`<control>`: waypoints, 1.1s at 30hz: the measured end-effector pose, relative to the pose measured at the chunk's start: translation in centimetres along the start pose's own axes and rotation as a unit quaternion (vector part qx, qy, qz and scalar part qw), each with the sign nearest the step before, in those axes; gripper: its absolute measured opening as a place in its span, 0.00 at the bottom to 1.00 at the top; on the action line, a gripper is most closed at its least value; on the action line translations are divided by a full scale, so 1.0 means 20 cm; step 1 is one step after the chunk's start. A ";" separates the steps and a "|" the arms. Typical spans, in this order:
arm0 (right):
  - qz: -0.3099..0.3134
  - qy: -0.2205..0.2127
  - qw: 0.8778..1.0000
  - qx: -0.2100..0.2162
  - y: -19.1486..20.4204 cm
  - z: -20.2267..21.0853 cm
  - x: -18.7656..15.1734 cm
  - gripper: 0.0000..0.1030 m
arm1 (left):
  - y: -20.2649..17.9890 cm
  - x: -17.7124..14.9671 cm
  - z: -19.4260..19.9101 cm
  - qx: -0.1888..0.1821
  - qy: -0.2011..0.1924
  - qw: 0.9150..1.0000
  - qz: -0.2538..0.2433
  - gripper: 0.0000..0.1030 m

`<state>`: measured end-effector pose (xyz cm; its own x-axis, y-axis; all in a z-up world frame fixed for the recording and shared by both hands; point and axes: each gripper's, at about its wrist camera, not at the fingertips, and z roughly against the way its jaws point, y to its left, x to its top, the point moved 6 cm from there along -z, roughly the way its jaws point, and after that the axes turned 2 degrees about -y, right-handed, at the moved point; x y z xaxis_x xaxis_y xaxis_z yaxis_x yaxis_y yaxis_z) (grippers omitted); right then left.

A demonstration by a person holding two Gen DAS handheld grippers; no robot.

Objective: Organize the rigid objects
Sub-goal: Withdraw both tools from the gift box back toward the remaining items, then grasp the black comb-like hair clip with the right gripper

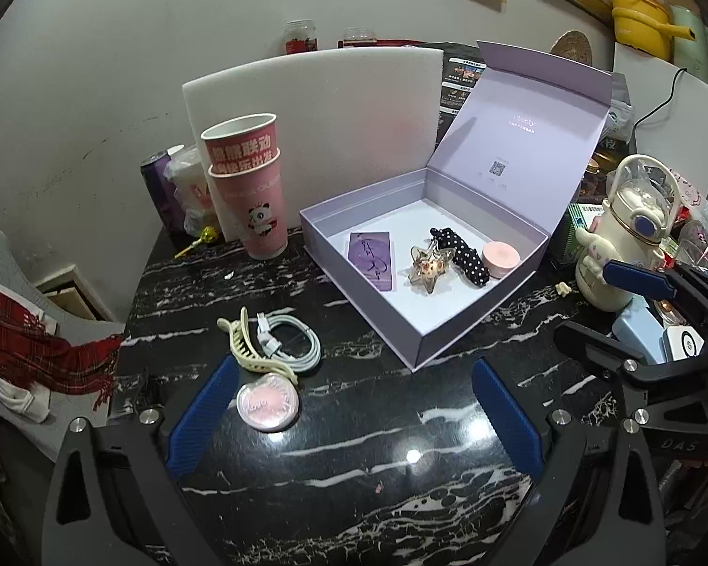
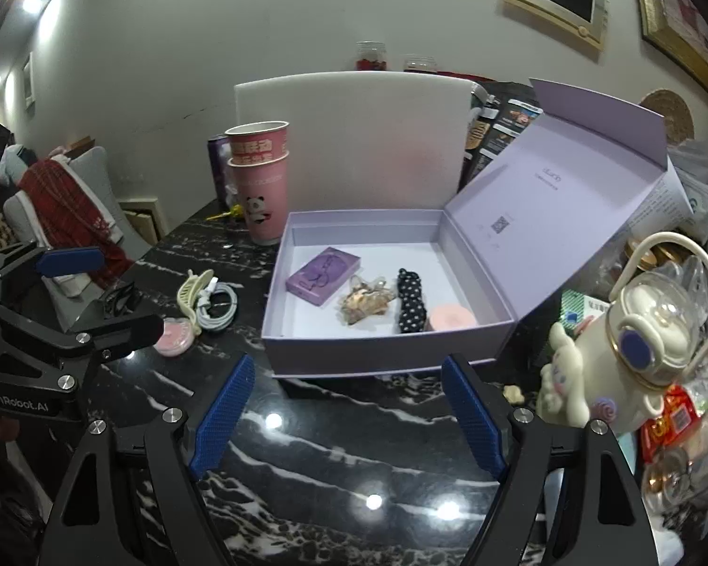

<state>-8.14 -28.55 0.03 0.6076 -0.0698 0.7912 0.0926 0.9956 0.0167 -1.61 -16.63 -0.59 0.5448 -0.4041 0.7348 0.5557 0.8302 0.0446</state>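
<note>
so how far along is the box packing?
Done: purple card, star trinket, dotted hair clip and pink round case lie in the open lilac box. In hand: nothing; left claw and right claw are open. Left on the table: cream hair claw clip, coiled cable, pink compact.

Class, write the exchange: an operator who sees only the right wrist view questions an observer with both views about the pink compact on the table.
Operator: The left hand-held gripper hides part of the pink compact. What is its lid like?
Observer: Clear and rounded, with lettering across it.
Operator: Is it gripped?
Observer: No. The jaws stand wide open; it lies flat on the table just inside the left pad, unpressed.
</note>
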 end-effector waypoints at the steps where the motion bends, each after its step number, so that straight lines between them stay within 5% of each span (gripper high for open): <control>1: 0.001 -0.001 1.000 0.003 0.01 0.00 0.00 0.80 | 0.01 -0.02 0.01 0.001 0.003 1.000 0.005 0.98; 33: 0.067 0.027 0.984 0.165 0.60 -0.29 0.03 0.80 | 0.63 -0.28 0.13 0.104 0.038 0.984 0.139 0.98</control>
<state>-2.09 -17.02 -2.84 0.6381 0.0686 0.7669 -0.2474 0.9615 0.1198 0.64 -2.97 -2.32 0.7080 -0.1713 0.6851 0.2425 0.9701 -0.0081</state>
